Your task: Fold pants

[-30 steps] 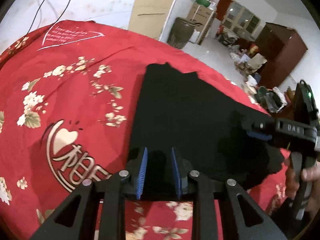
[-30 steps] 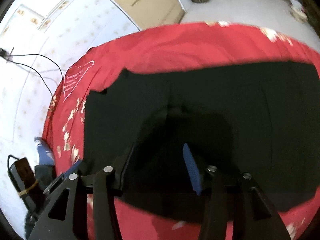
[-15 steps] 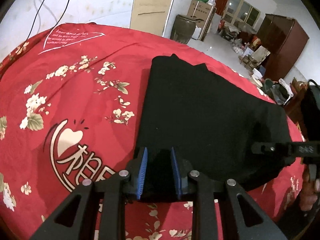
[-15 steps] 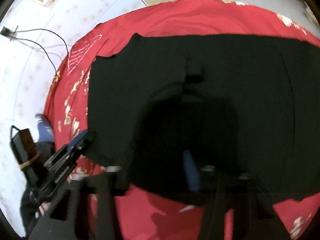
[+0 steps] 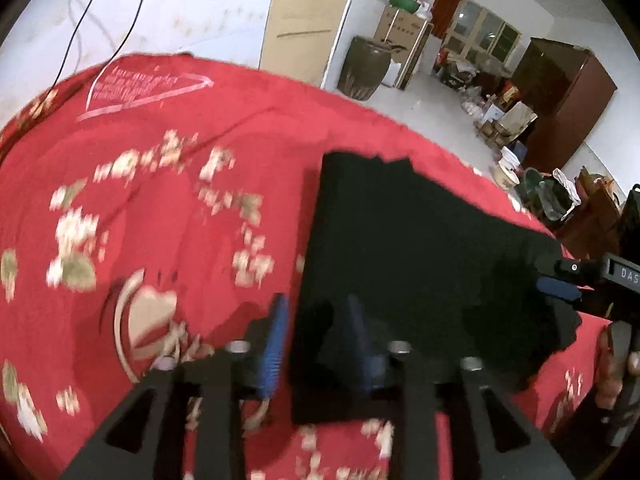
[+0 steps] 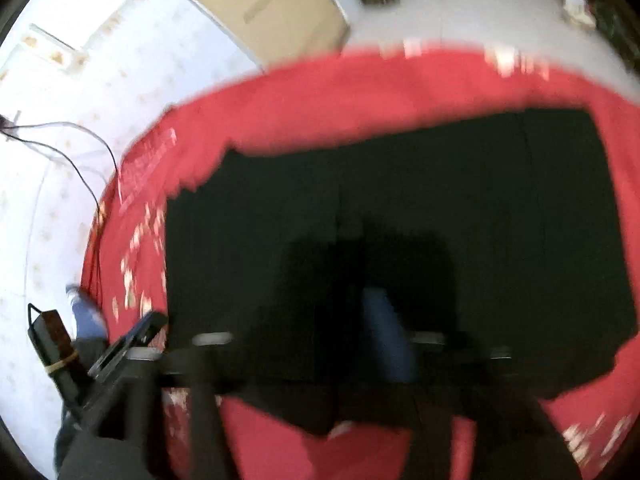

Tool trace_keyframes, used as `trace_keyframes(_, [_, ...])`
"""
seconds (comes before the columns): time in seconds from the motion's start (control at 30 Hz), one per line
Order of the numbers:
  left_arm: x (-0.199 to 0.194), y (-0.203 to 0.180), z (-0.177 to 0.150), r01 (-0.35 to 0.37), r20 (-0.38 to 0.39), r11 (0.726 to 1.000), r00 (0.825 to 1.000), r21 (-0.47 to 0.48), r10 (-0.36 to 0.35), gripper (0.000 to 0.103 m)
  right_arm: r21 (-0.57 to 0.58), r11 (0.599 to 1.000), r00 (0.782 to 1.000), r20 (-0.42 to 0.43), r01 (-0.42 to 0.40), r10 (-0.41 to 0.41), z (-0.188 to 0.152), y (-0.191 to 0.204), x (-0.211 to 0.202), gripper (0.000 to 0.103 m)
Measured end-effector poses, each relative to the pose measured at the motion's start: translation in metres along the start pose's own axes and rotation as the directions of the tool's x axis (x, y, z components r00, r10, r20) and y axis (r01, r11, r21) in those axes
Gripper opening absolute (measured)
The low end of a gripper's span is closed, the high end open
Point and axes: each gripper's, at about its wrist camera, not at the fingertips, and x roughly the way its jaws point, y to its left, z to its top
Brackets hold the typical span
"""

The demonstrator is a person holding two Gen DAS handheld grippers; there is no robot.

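The black pants (image 5: 412,248) lie spread on a red flowered cloth (image 5: 160,208). In the left wrist view my left gripper (image 5: 318,340) is low at the near left corner of the pants, its blue pads apart with the fabric's left edge between them. My right gripper (image 5: 560,290) shows at the right edge of that view, its tip at the pants' right edge. In the blurred right wrist view my right gripper (image 6: 324,344) sits over the near edge of the pants (image 6: 400,208); only one blue pad shows. The left gripper (image 6: 128,344) shows at lower left.
The cloth covers a round table (image 6: 360,80). A white wall with cables (image 5: 100,12) is behind. A dark jar (image 5: 362,68), cardboard boxes (image 5: 404,28) and a brown cabinet (image 5: 568,104) stand on the floor beyond the table's far right.
Both grippers moved fast, blurring the views. My left gripper shifted left, so the pants' left edge now sits between its pads. The right gripper came back in at the pants' right edge.
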Motion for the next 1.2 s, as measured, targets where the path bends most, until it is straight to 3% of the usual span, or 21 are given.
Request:
trace_keyframes(0.27, [0.061,-0.024,0.055,-0.002,-0.062,0.994,0.998,0.105,0.009,0.051,0.035,0.999,0.999,-0.049,0.008,-0.007,0.031,-0.006,0.037,0.07])
trace_keyframes(0.33, [0.069,-0.024,0.059,0.017,-0.071,0.996,0.997,0.092,-0.01,0.046,0.009,1.0,0.998,-0.053,-0.027,0.028,0.029,-0.003,0.039,0.053])
trace_keyframes(0.37, [0.072,-0.024,0.06,0.024,-0.07,0.996,0.997,0.088,-0.018,0.037,0.01,0.999,0.997,-0.068,-0.034,0.035,0.029,-0.002,0.044,0.024])
trace_keyframes(0.4, [0.071,-0.026,0.058,0.016,-0.058,0.995,0.998,0.098,-0.011,0.015,0.003,1.0,0.996,-0.087,-0.021,0.021,0.029,-0.001,0.051,0.007])
trace_keyframes(0.5, [0.054,-0.023,0.056,0.024,0.001,0.994,1.0,0.104,-0.024,0.009,-0.018,0.997,0.995,-0.069,-0.075,0.073,0.032,0.006,0.05,0.005])
trace_keyframes(0.57, [0.042,-0.008,0.057,0.052,0.035,0.997,0.998,0.051,-0.054,0.008,-0.055,0.986,0.988,0.003,-0.155,0.155,0.04,0.015,0.032,0.005])
trace_keyframes(0.63, [0.045,0.01,0.059,0.059,0.021,0.998,0.998,-0.013,-0.059,0.008,-0.081,0.982,0.984,0.042,-0.17,0.174,0.046,0.019,0.028,0.005])
trace_keyframes(0.73, [0.053,0.02,0.061,0.027,-0.021,0.999,0.999,-0.023,-0.028,0.009,-0.019,0.995,0.994,-0.049,-0.094,0.093,0.052,0.001,0.058,0.006])
trace_keyframes(0.8, [0.045,0.018,0.061,0.01,-0.009,1.0,1.0,0.001,-0.01,0.01,0.009,0.997,0.996,-0.046,-0.075,0.076,0.049,-0.006,0.056,0.008])
trace_keyframes(0.87, [0.033,0.016,0.061,0.002,0.01,1.0,1.0,0.001,-0.002,0.01,-0.006,1.0,1.0,-0.016,-0.022,0.022,0.045,-0.004,0.04,0.023])
trace_keyframes(0.9, [0.025,0.014,0.058,0.002,0.02,1.0,1.0,0.004,-0.002,0.01,-0.026,1.0,1.0,0.003,0.004,-0.004,0.041,-0.001,0.029,0.025])
trace_keyframes(1.07, [-0.016,-0.01,0.028,0.069,0.046,0.996,0.996,0.049,-0.072,0.01,-0.044,0.998,0.998,-0.035,-0.051,0.049,0.01,0.011,0.009,0.026])
trace_keyframes(1.13, [-0.021,-0.021,0.008,0.106,0.015,0.992,0.994,0.064,-0.107,0.01,-0.055,0.994,0.995,-0.055,-0.09,0.087,-0.006,0.02,0.006,0.026])
trace_keyframes(1.2, [-0.016,-0.027,-0.013,0.11,-0.044,0.991,0.993,0.07,-0.108,0.01,-0.045,0.993,0.985,-0.135,-0.113,0.106,-0.02,0.019,0.014,0.026])
